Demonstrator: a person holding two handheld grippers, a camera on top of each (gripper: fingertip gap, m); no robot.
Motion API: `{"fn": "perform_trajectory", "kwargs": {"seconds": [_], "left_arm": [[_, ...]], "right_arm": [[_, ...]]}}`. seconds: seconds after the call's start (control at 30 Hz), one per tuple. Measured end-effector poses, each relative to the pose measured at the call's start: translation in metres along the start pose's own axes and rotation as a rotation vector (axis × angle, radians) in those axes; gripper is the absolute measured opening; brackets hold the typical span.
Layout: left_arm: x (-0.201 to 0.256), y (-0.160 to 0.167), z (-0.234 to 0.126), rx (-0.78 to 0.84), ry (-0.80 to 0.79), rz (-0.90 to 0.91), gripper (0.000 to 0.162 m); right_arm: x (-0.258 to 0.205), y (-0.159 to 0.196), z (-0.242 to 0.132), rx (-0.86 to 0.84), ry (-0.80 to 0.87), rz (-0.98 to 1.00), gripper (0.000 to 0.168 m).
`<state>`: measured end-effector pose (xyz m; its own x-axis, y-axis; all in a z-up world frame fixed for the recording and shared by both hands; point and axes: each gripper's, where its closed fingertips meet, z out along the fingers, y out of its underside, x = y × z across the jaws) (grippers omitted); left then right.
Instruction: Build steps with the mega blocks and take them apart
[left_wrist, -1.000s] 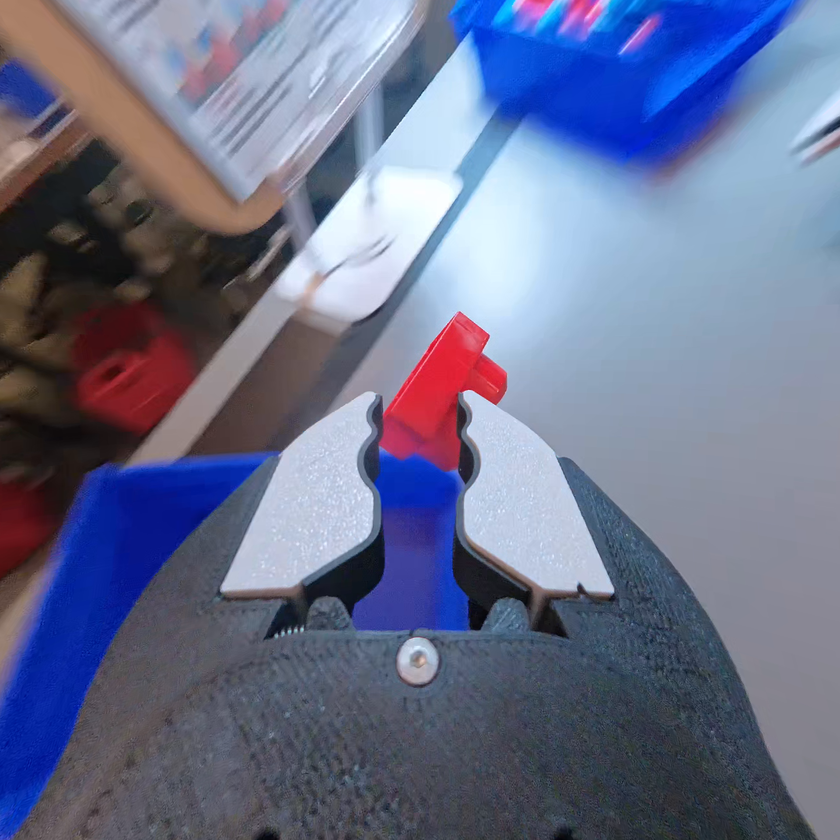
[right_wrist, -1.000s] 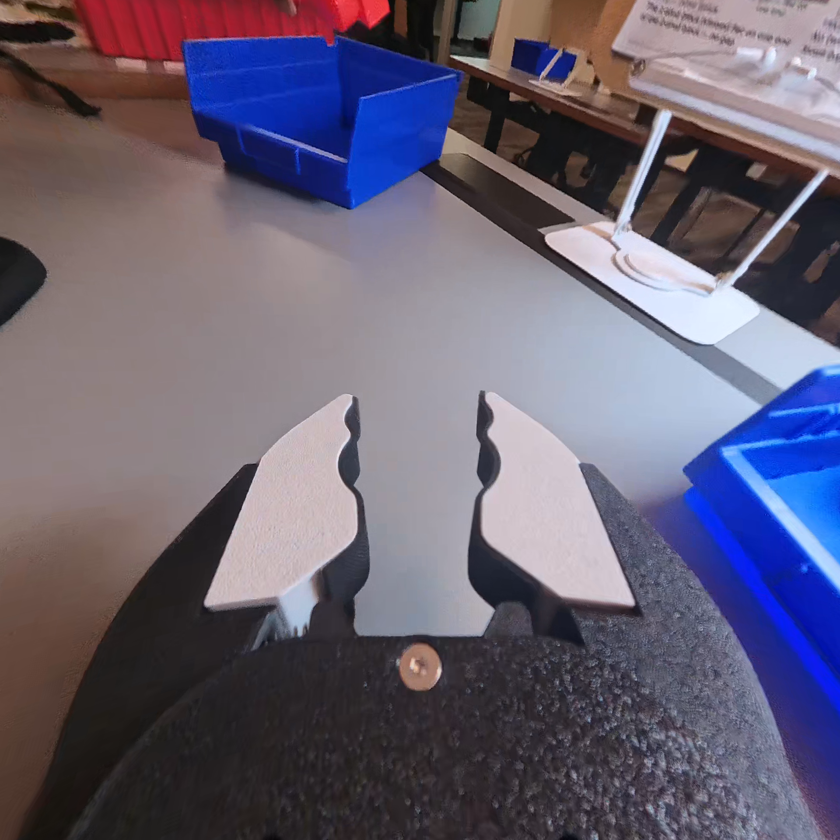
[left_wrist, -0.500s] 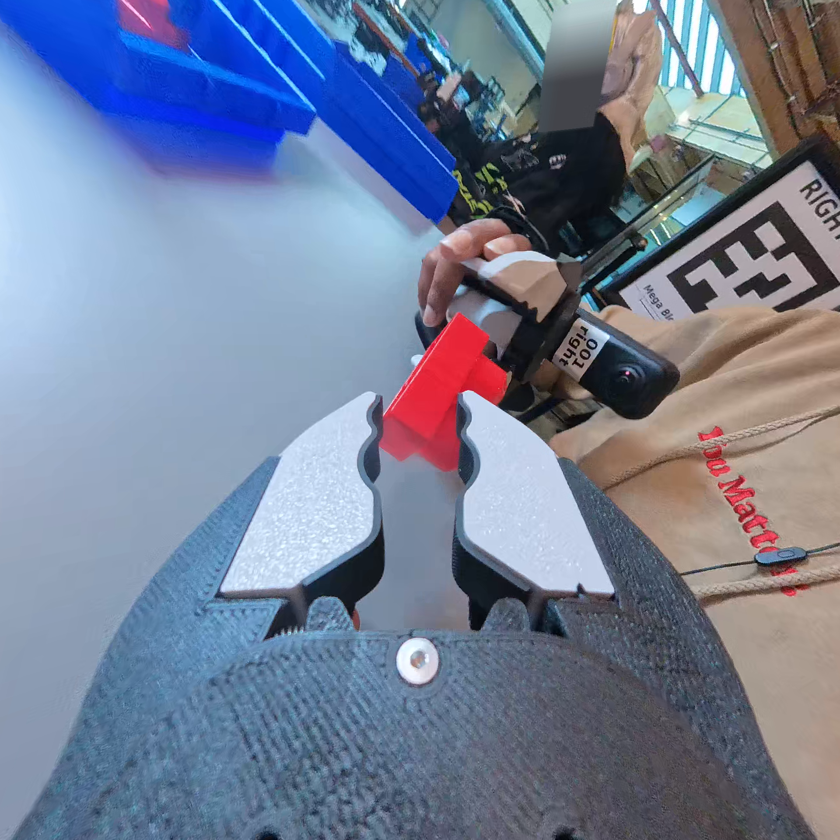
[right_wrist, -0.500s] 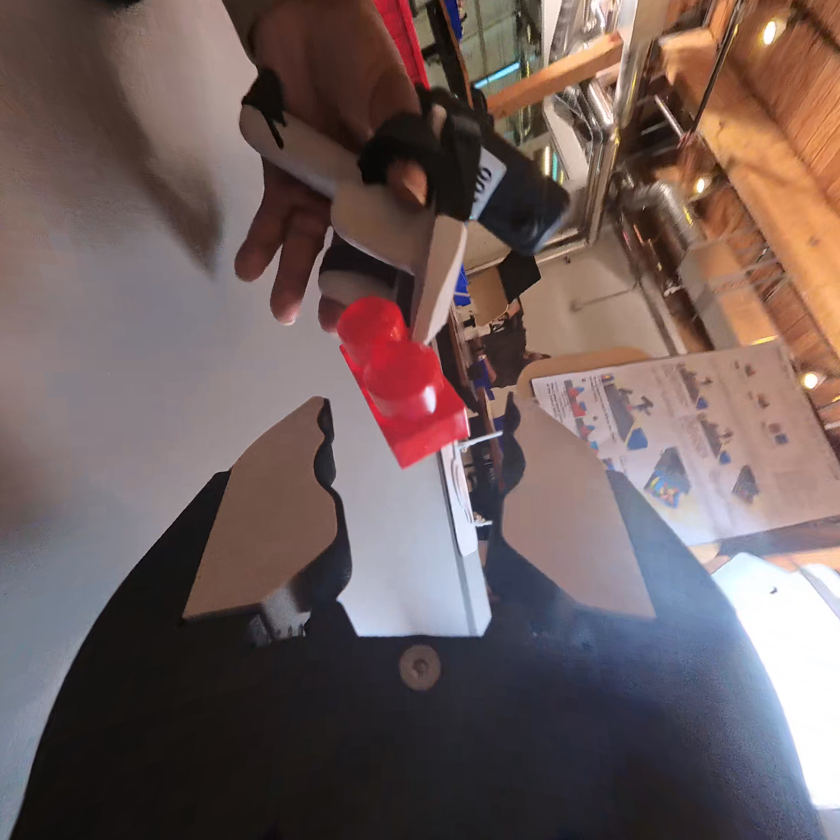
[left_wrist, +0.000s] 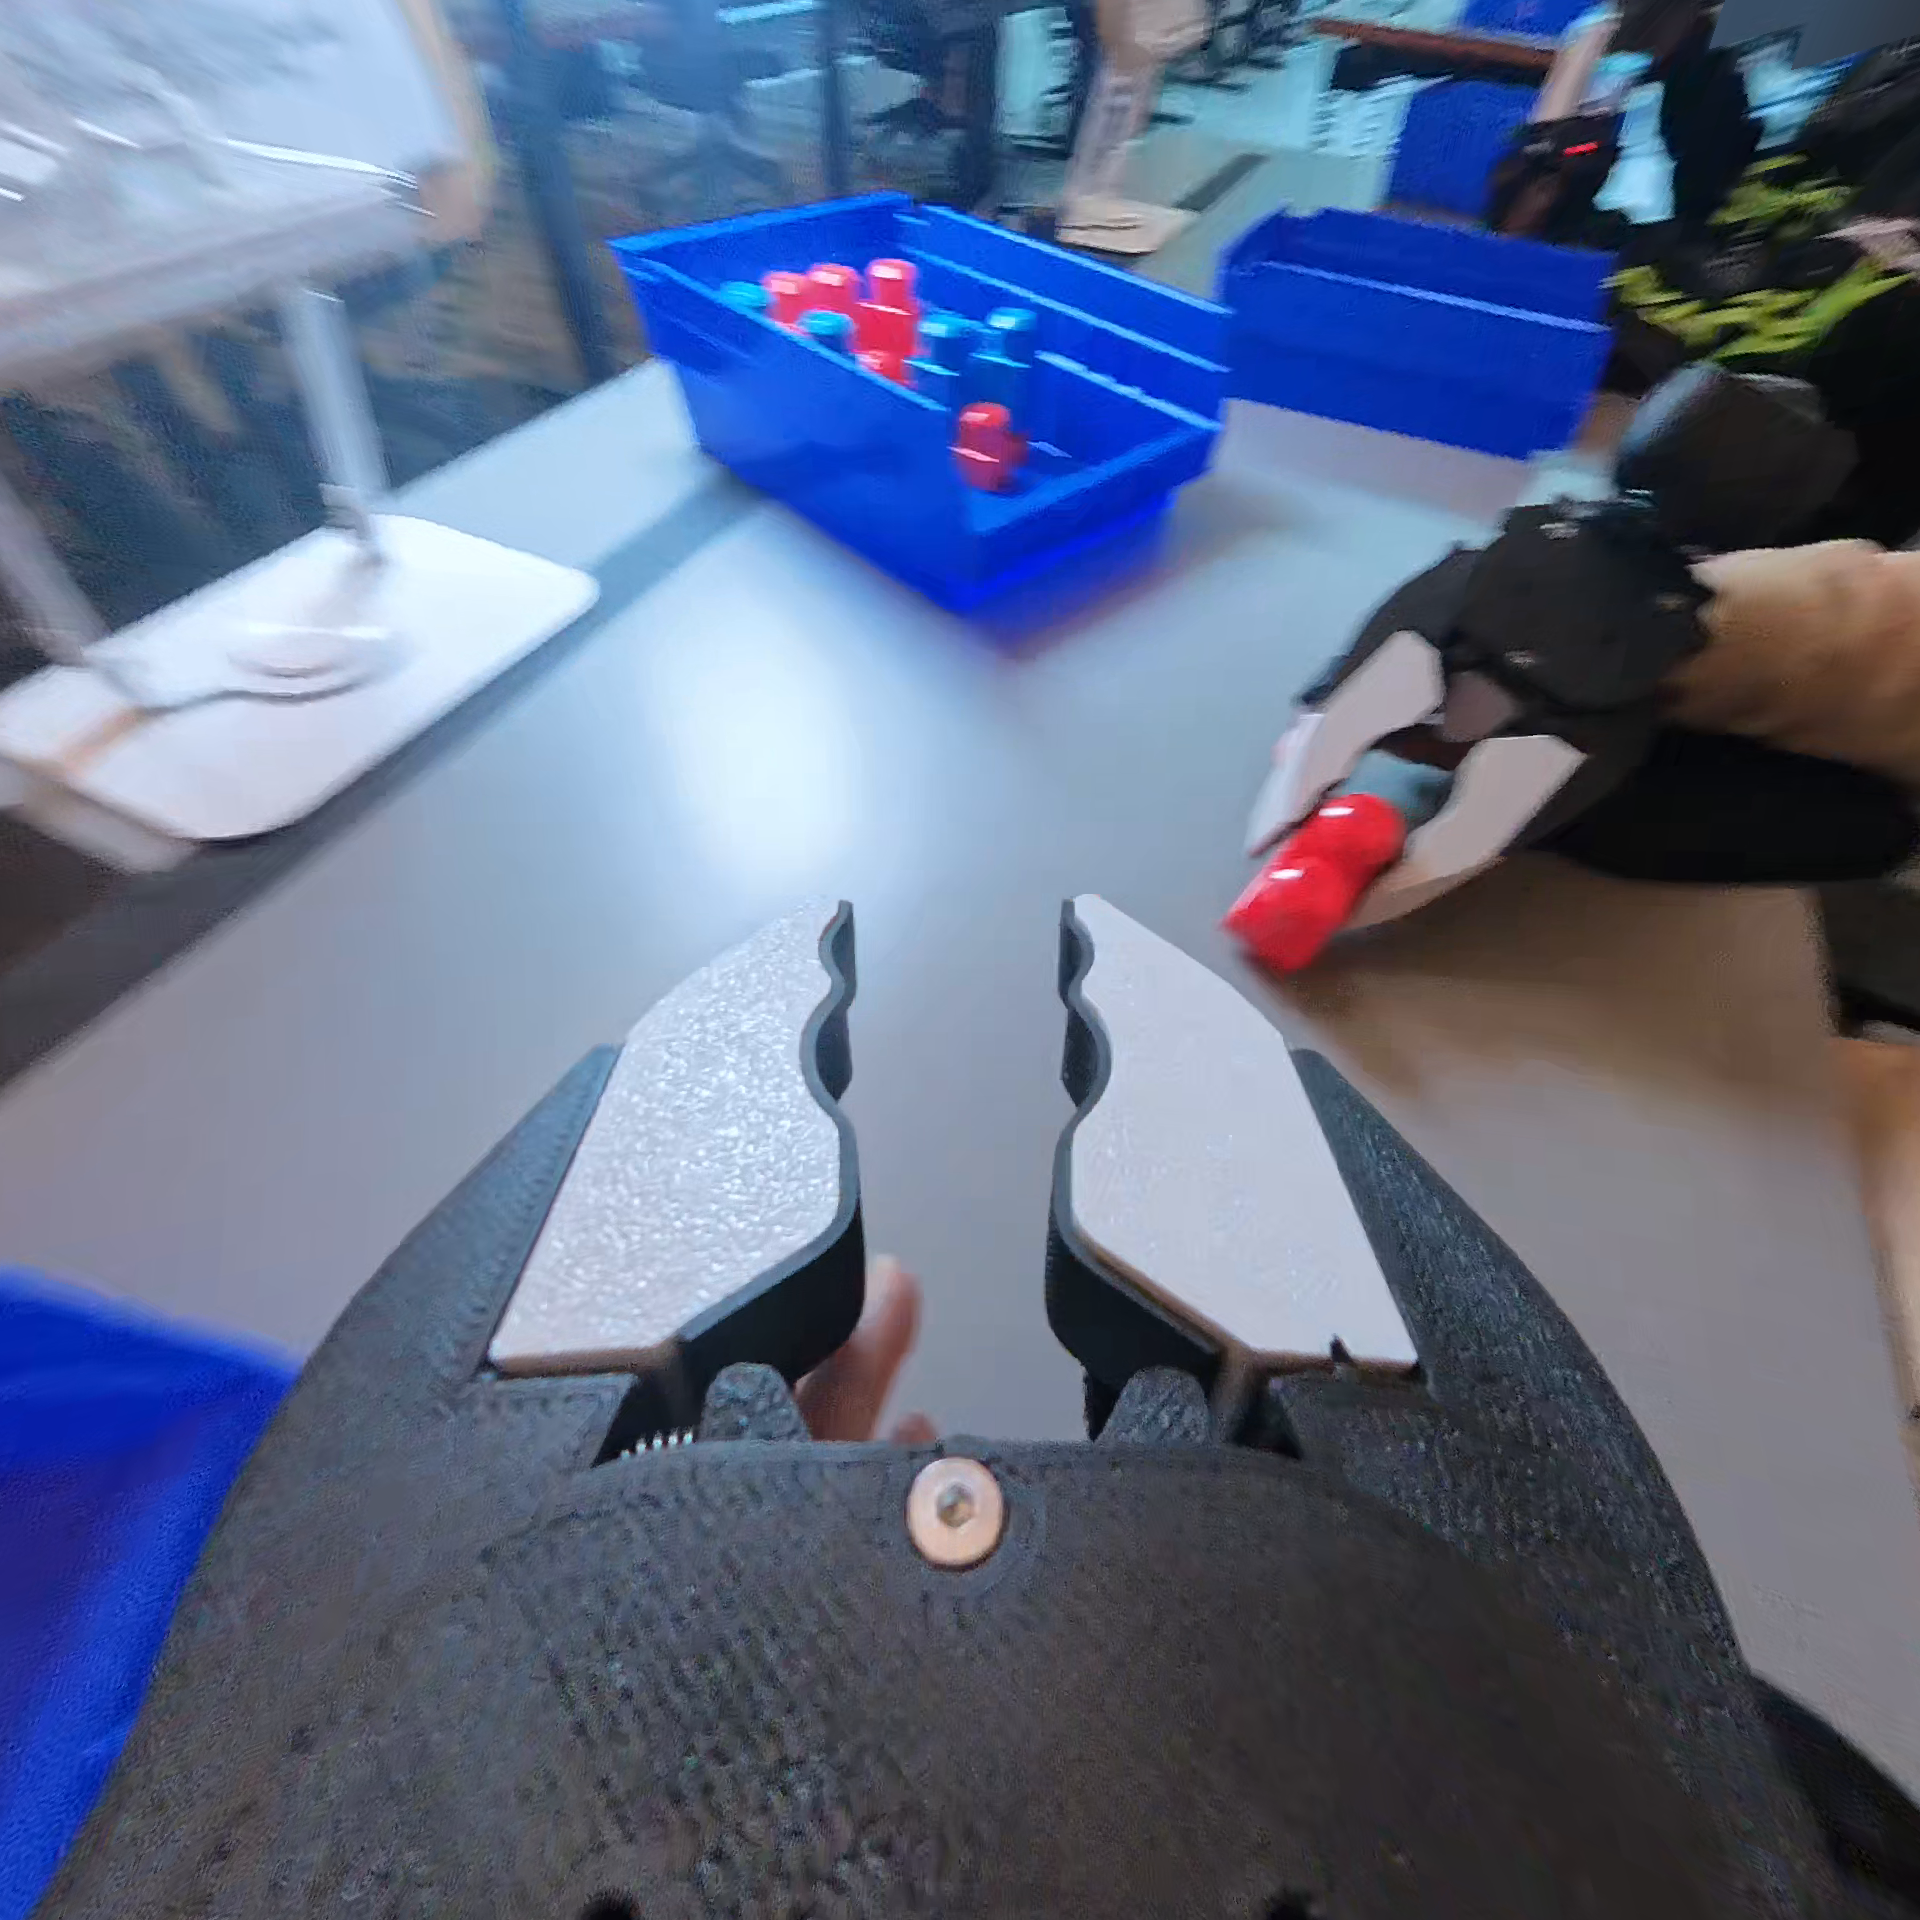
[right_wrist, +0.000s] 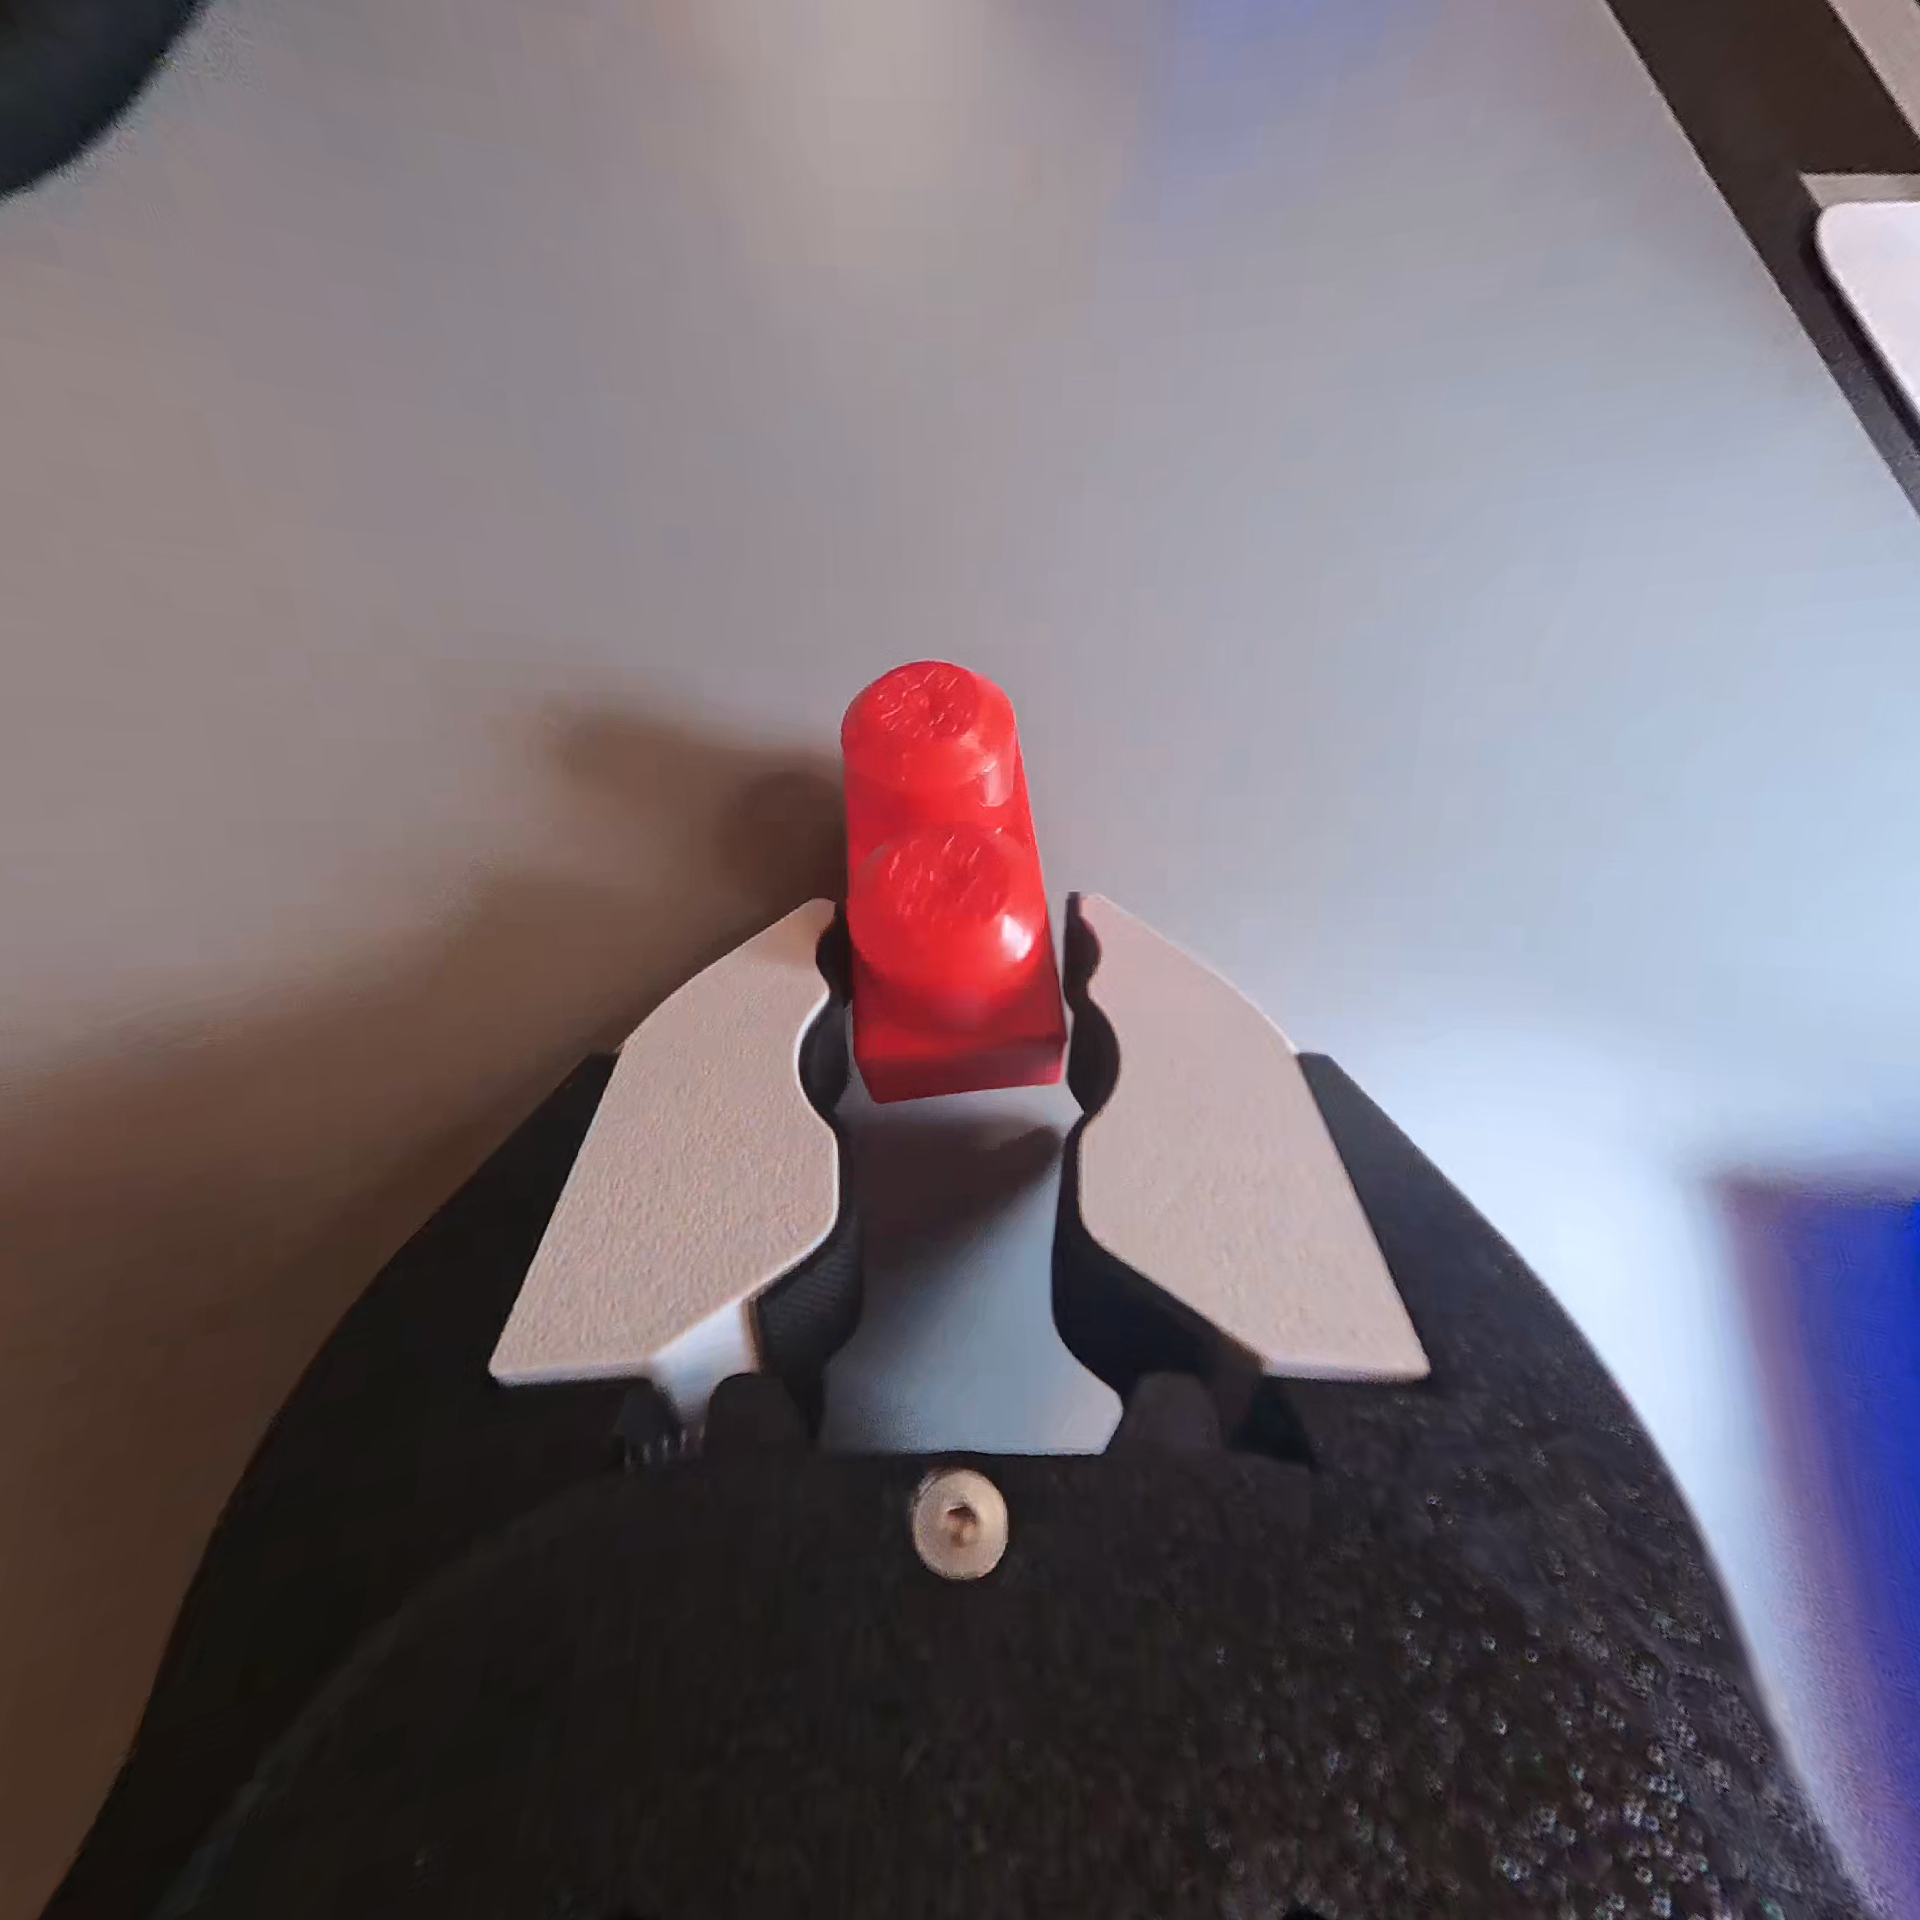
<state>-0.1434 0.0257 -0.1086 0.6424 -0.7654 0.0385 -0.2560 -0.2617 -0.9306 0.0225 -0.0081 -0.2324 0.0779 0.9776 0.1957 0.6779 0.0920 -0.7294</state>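
From the grey table (left_wrist: 727, 790), where the blue bin (left_wrist: 831, 447) of blocks sits far beyond, I see my right gripper (right_wrist: 954, 914) clenched on the red block (right_wrist: 951, 904), long axis running straight out between its fingers, while my left gripper (left_wrist: 956, 920) hangs released and empty just beside.

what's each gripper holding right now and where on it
The right gripper holds a red block by the two sides of its near end, studs up. The left gripper holds nothing; its jaws are open over the table.
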Motion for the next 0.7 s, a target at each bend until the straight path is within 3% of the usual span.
{"fn": "perform_trajectory", "kwargs": {"seconds": [0.1,0.17,0.3,0.4,0.47,0.6,0.7], "left_arm": [[-0.064,-0.010,-0.049,-0.066,-0.233,0.059,0.030],[-0.106,-0.003,-0.080,-0.198,-0.355,0.099,0.030],[-0.179,0.059,-0.133,-0.668,-0.471,0.138,0.035],[-0.205,0.115,-0.160,-1.005,-0.422,0.075,0.033],[-0.204,0.140,-0.169,-1.153,-0.323,0.007,0.041],[-0.195,0.156,-0.175,-1.313,-0.134,0.067,0.055],[-0.198,0.165,-0.185,-1.457,-0.095,0.146,0.059]], "right_arm": [[0.013,0.002,0.000,-0.010,0.067,-0.006,0.058],[0.023,0.001,-0.004,0.009,0.118,0.000,0.063],[0.031,-0.010,-0.013,0.092,0.138,0.047,0.060],[0.031,-0.014,-0.016,0.111,0.147,0.030,0.056],[0.029,-0.014,-0.016,0.110,0.151,0.013,0.055],[0.030,-0.010,-0.016,0.104,0.155,0.015,0.053],[0.033,-0.008,-0.016,0.113,0.147,0.038,0.053]]}}
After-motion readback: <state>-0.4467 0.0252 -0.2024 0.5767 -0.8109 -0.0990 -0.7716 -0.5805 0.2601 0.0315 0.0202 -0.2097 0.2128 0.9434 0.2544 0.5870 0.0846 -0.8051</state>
